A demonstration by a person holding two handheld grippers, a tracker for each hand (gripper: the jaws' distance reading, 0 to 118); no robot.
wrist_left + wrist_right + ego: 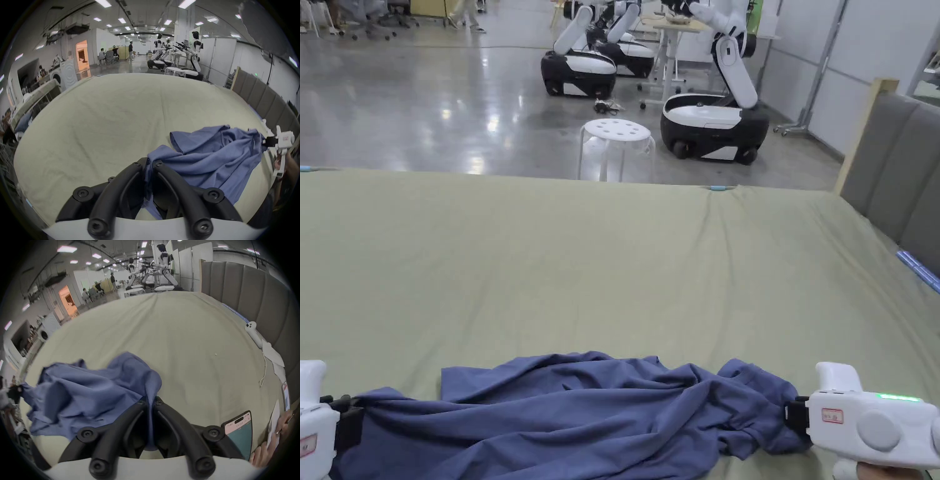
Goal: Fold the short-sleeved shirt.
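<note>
1. Your left gripper is clamped on the blue short-sleeved shirt; in the left gripper view both black jaws press a bunched fold of the fabric between their tips.
2. Your right gripper is likewise closed on the shirt; in the right gripper view a pinch of blue cloth runs down between its two jaws.
3. In the head view the shirt lies at the near edge of the bed sheet, rumpled and stretched sideways between the left gripper at the near left and the right gripper at the near right.
4. The fabric is creased, with one sleeve-like flap spread flat toward the far left of the heap and another bunch gathered near the right gripper.
5. The sheet is pale green, smooth and lightly wrinkled beyond the shirt.
6. A padded grey headboard stands along the right side of the bed.
7. Past the far edge, a white stool stands on the shiny floor, with white-and-black robots just beyond it.
8. In the right gripper view a phone lies on the sheet at the near right, and a white controller rests by the headboard.
</note>
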